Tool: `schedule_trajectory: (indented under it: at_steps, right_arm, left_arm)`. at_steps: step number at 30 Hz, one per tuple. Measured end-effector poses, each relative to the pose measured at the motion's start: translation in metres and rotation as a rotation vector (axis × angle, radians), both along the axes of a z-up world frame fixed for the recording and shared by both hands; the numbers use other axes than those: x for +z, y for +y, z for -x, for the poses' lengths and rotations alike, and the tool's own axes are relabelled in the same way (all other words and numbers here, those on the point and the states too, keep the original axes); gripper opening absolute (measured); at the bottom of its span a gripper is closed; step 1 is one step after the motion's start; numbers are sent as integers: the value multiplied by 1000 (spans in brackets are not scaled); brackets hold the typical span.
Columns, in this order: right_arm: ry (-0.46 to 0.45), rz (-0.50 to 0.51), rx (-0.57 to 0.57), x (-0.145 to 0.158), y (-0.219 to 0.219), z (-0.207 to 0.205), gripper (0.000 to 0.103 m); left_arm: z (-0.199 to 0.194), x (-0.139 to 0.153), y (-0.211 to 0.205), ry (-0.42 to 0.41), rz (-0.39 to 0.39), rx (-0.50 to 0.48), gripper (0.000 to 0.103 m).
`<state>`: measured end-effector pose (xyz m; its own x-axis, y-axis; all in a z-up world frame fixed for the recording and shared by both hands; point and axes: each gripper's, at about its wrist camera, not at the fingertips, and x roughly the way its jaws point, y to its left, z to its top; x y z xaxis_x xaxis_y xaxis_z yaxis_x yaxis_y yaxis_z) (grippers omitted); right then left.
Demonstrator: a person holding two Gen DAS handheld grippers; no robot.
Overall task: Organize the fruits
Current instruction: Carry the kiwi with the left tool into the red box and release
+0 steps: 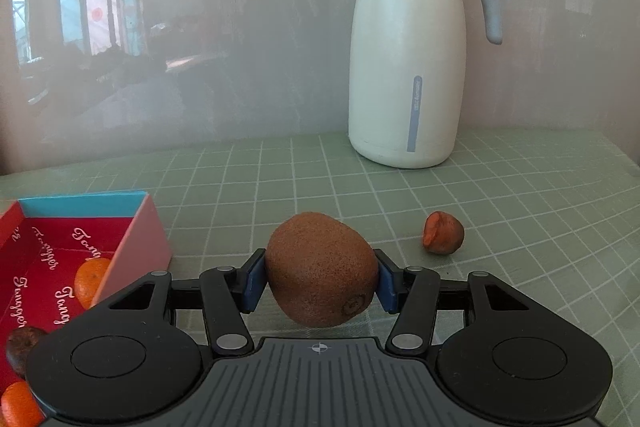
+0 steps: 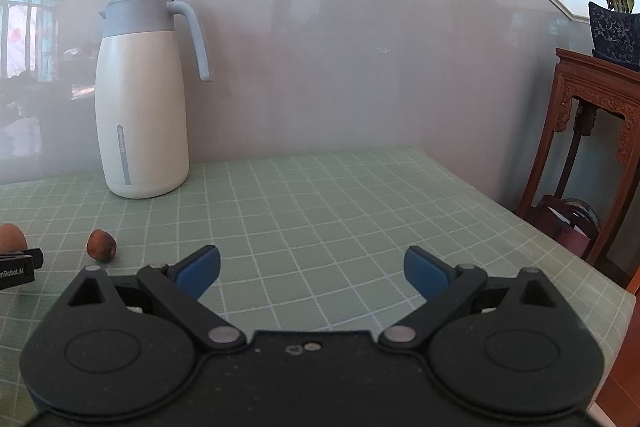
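Note:
A brown kiwi (image 1: 320, 267) is clamped between the blue pads of my left gripper (image 1: 318, 277) and hangs just above the green checked tablecloth (image 1: 500, 227). To its left lies a red box (image 1: 52, 259) with a pink outer wall, holding two orange tangerines (image 1: 90, 281) and a dark brown fruit (image 1: 22, 347). A small reddish-brown fruit (image 1: 443, 237) lies on the cloth to the right of the kiwi; it also shows in the right wrist view (image 2: 102, 245). My right gripper (image 2: 312, 273) stands open over bare cloth, with the kiwi (image 2: 11, 238) at that view's left edge.
A tall white jug with a grey-blue lid and handle (image 1: 408, 59) stands against the back wall (image 1: 240, 27). In the right wrist view the table's right edge (image 2: 560, 239) drops off beside a carved wooden stand (image 2: 592, 131) bearing a potted plant (image 2: 614, 27).

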<state>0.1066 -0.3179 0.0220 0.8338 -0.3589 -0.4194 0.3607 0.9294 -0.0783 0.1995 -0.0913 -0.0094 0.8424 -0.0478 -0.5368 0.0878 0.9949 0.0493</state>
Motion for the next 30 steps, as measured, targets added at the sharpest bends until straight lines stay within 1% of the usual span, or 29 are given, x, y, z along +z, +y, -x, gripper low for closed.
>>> schedule_trajectory:
  at_steps: [6, 9, 12, 15, 18, 21, 24, 30]
  right_arm:
    - [-5, -1, 18, 2, 9, 0, 99]
    - [-5, 0, 31, 3, 15, 0, 99]
    - [-7, 1, 46, 4, 23, 0, 99]
    - [-5, 11, 62, 6, 32, -1, 99]
    - [-4, 19, 77, 7, 42, -1, 99]
    - [-2, 20, 90, 7, 50, -4, 99]
    - [-3, 25, 106, 8, 58, -5, 99]
    - [1, 39, 139, 8, 78, -9, 99]
  left_arm:
    - [30, 29, 28, -54, 6, 25, 54]
    - [42, 37, 52, -69, 7, 68, 54]
    - [53, 41, 79, -82, -20, 122, 54]
    - [61, 40, 108, -79, -46, 183, 54]
    - [67, 37, 139, -64, -49, 256, 54]
    - [68, 31, 162, -53, -64, 314, 54]
    - [67, 25, 178, -25, -60, 343, 54]
    - [57, 14, 198, 31, -24, 385, 54]
